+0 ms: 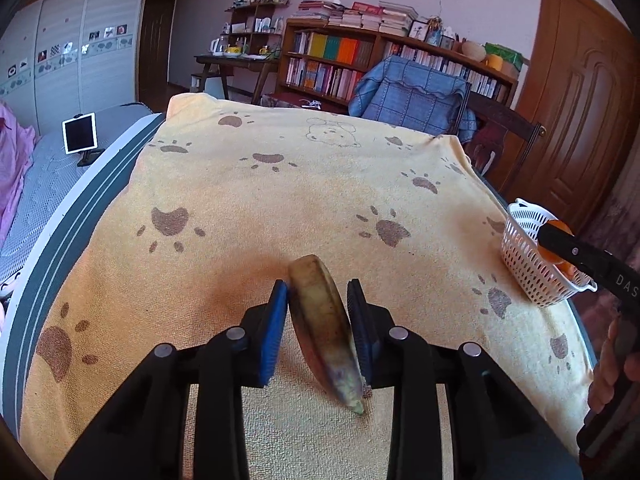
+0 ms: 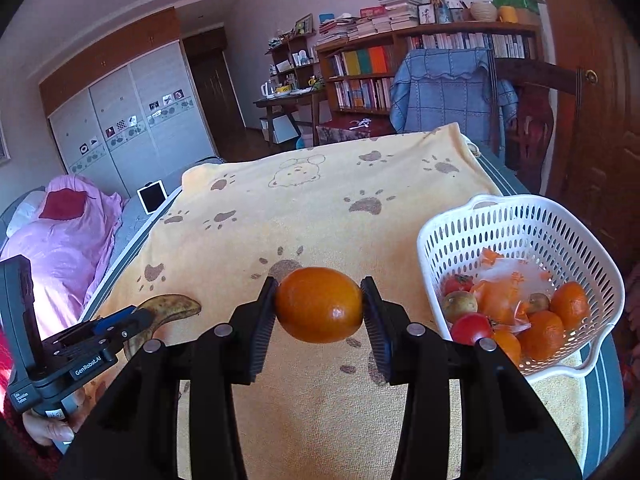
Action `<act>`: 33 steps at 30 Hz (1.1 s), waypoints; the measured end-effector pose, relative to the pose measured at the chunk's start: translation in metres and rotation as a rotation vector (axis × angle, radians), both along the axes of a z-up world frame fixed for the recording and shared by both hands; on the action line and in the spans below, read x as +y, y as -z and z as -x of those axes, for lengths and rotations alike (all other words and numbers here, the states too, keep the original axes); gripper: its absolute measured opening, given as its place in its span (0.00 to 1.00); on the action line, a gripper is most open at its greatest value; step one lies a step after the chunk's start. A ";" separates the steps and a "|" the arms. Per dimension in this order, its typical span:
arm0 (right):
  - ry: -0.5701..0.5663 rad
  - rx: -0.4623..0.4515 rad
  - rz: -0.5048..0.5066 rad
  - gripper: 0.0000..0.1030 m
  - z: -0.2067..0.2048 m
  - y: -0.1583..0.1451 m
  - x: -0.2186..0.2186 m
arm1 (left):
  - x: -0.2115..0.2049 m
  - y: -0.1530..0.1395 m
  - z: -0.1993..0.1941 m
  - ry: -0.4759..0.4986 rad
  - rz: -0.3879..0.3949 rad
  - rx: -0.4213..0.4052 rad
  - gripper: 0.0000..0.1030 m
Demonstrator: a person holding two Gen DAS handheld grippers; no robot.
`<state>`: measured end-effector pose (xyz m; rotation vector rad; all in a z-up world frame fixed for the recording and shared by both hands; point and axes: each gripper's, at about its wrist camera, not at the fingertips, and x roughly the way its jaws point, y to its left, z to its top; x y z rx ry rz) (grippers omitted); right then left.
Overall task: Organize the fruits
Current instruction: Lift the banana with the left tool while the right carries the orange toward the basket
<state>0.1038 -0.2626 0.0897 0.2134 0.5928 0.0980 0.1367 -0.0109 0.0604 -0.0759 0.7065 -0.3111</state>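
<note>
My left gripper [image 1: 318, 294] is shut on a brown, overripe banana [image 1: 322, 320] just above the yellow paw-print towel [image 1: 280, 184]; the banana's tip points back toward me. It also shows at lower left in the right wrist view [image 2: 170, 306]. My right gripper [image 2: 319, 290] is shut on an orange [image 2: 319, 305], held above the towel to the left of a white perforated basket [image 2: 452, 240]. The basket holds several oranges, tomatoes and small brownish fruits. In the left wrist view the basket [image 1: 524, 256] sits at the right edge.
The towel covers a table with a grey striped edge [image 1: 72, 232]. A blue-covered chair [image 1: 412, 96] and bookshelves stand beyond the far edge. A bed with pink bedding [image 2: 68, 240] and a tablet [image 1: 80, 133] lie to the left.
</note>
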 end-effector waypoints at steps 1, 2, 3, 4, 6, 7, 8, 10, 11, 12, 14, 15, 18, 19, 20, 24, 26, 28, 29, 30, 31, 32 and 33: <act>0.004 -0.003 -0.003 0.42 0.002 -0.001 -0.003 | -0.001 0.001 -0.001 0.000 0.000 0.003 0.31; 0.007 -0.006 -0.004 0.42 0.004 -0.001 -0.006 | -0.002 0.002 -0.002 -0.001 0.009 0.008 0.31; 0.010 -0.009 -0.004 0.42 0.006 -0.001 -0.008 | -0.001 0.003 -0.003 -0.002 0.020 0.016 0.31; 0.011 -0.011 -0.007 0.42 0.007 -0.002 -0.010 | -0.001 0.003 -0.004 0.000 0.038 0.023 0.32; 0.014 -0.017 -0.013 0.42 0.011 -0.003 -0.014 | -0.001 0.005 -0.006 -0.001 0.050 0.033 0.33; 0.015 -0.021 -0.014 0.42 0.013 -0.003 -0.016 | -0.003 0.006 -0.006 -0.005 0.038 0.034 0.34; 0.017 -0.026 -0.012 0.42 0.015 -0.004 -0.017 | -0.005 0.008 -0.007 -0.011 0.026 0.036 0.34; 0.023 -0.035 -0.005 0.42 0.018 -0.006 -0.019 | -0.007 0.012 -0.009 -0.021 0.015 0.046 0.34; 0.025 -0.038 -0.005 0.42 0.019 -0.006 -0.020 | -0.007 0.014 -0.011 -0.025 0.017 0.053 0.34; 0.027 -0.040 -0.008 0.42 0.021 -0.007 -0.022 | -0.007 0.016 -0.012 -0.027 0.019 0.062 0.34; 0.032 -0.042 -0.012 0.42 0.022 -0.007 -0.025 | -0.008 0.020 -0.017 -0.034 0.013 0.073 0.34; 0.035 -0.044 -0.013 0.42 0.023 -0.008 -0.027 | -0.009 0.022 -0.019 -0.039 0.005 0.077 0.33; 0.046 -0.049 -0.017 0.42 0.026 -0.009 -0.031 | -0.011 0.029 -0.028 -0.064 -0.008 0.091 0.31; 0.050 -0.051 -0.019 0.42 0.027 -0.009 -0.032 | -0.010 0.029 -0.030 -0.075 -0.009 0.093 0.28; 0.055 -0.052 -0.020 0.42 0.029 -0.010 -0.034 | -0.009 0.029 -0.031 -0.077 -0.004 0.092 0.28; 0.073 -0.059 -0.029 0.42 0.034 -0.010 -0.041 | -0.009 0.021 -0.028 -0.068 0.016 0.076 0.25; 0.084 -0.064 -0.035 0.42 0.036 -0.011 -0.046 | -0.011 0.015 -0.023 -0.063 0.019 0.061 0.25; 0.097 -0.069 -0.043 0.42 0.037 -0.012 -0.051 | -0.014 0.006 -0.018 -0.046 0.026 0.039 0.25; 0.104 -0.073 -0.046 0.42 0.039 -0.013 -0.054 | -0.016 0.002 -0.015 -0.039 0.027 0.031 0.25; 0.111 -0.078 -0.049 0.42 0.041 -0.013 -0.057 | -0.018 -0.002 -0.013 -0.033 0.028 0.024 0.25; 0.119 -0.084 -0.050 0.42 0.042 -0.015 -0.060 | -0.022 -0.007 -0.012 -0.026 0.028 0.016 0.25; 0.128 -0.089 -0.051 0.42 0.044 -0.016 -0.064 | -0.025 -0.011 -0.010 -0.017 0.029 0.007 0.25; 0.139 -0.093 -0.052 0.42 0.045 -0.017 -0.068 | -0.028 -0.016 -0.008 -0.007 0.030 -0.001 0.25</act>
